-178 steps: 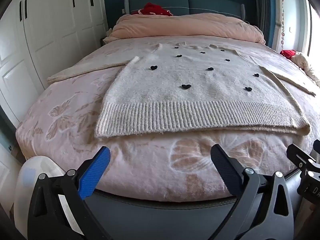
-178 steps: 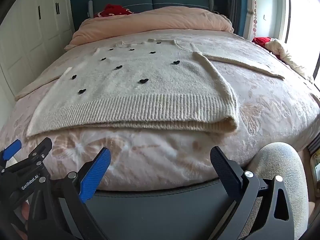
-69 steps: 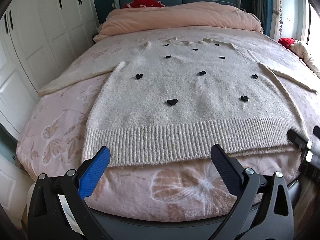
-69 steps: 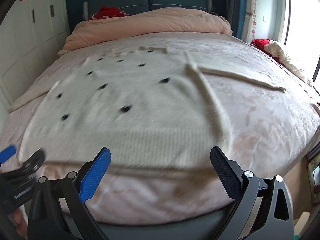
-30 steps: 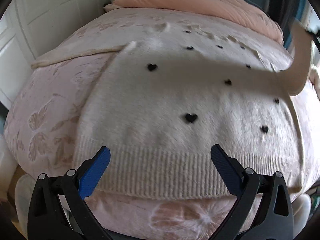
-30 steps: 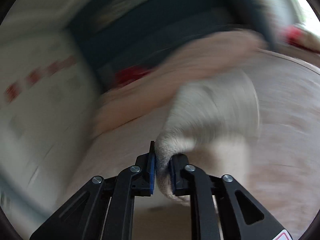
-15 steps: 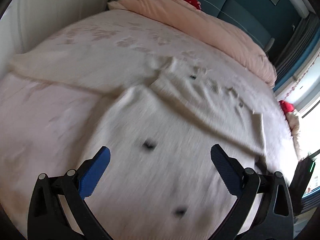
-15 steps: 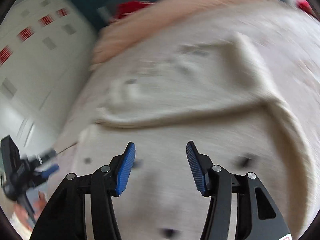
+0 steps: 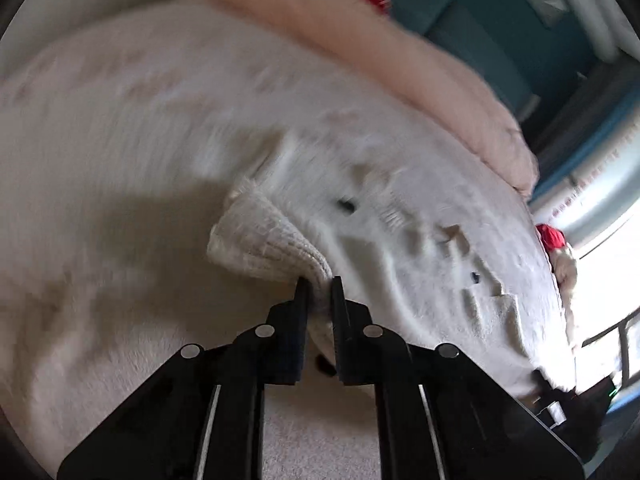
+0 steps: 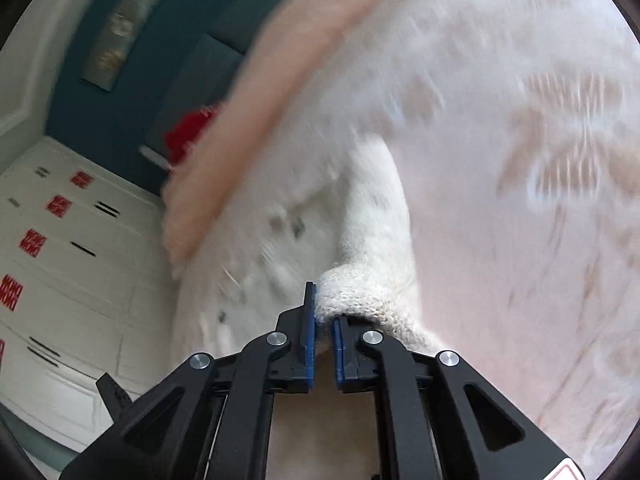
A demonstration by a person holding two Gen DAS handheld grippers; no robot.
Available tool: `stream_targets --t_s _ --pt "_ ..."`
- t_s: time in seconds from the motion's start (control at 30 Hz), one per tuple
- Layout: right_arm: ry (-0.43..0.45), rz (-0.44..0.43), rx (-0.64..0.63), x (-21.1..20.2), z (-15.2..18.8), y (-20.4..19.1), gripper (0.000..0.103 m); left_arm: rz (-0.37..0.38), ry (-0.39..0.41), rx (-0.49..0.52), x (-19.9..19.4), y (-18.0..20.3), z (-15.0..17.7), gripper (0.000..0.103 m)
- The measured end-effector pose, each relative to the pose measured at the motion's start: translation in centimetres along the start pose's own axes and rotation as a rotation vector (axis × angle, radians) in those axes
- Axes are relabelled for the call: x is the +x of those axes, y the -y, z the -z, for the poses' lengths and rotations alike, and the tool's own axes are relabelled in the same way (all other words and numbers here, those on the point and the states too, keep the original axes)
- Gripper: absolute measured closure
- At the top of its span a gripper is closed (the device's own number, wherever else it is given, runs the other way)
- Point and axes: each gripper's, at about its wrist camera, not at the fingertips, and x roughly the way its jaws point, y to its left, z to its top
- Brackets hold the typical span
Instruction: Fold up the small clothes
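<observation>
pinching ribbed knit cuffs (image 9: 264,240) of a fuzzy cream sweater (image 9: 420,248).

We have our left gripper (image 9: 319,292) angled downward, jaws pinched tight on the ribbed cuff (image 9: 264,240) of the sweater. Our right gripper (image 10: 325,312) is likewise clamped, its blue pads (image 10: 310,320) squeezing the other knitted cuff (image 10: 352,288) between them.

The sweater (image 9: 400,248) lies on the bed (image 9: 100,152), spreading ahead of both pairs of fingers. A sleeve cuff (image 9: 264,244) sits between the left fingers (image 9: 301,300); another cuff (image 10: 356,292) between the right fingers (image 10: 310,320). A duvet (image 9: 360,40) lies beyond.
</observation>
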Motion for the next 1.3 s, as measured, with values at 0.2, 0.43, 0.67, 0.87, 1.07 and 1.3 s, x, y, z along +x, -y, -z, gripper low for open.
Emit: stream_targets --t_s 0.2,0.43,0.67,0.87,1.07,1.3 --pt "-0.086 0.187 -0.089 1.2 2.2 3.2 0.094 -0.050 -0.040 -0.025 1.7 -3.1 2.8 0.092" --pt "0.063 0.204 -0.272 -2.7 3.2 -2.5 0.086 -0.079 -0.034 0.021 1.2 -3.6 4.1 0.091" --pt "-0.069 0.367 -0.384 1.3 4.5 -3.3 0.077 -0.063 -0.029 -0.048 -1.7 -4.3 3.9 0.086" --pt "-0.106 0.297 -0.461 -2.0 11.7 -4.5 0.060 -0.131 0.120 -0.262 -10.8 -15.4 3.6 0.044" --pt "-0.116 0.365 -0.594 -1.1 15.8 -4.0 0.043 -0.338 0.242 -0.564 -18.1 -31.7 -0.8 0.033" --pt "-0.096 0.416 -0.667 -0.9 17.4 -4.8 0.036 -0.379 0.312 -0.662 -17.9 -38.1 -4.7 0.060"
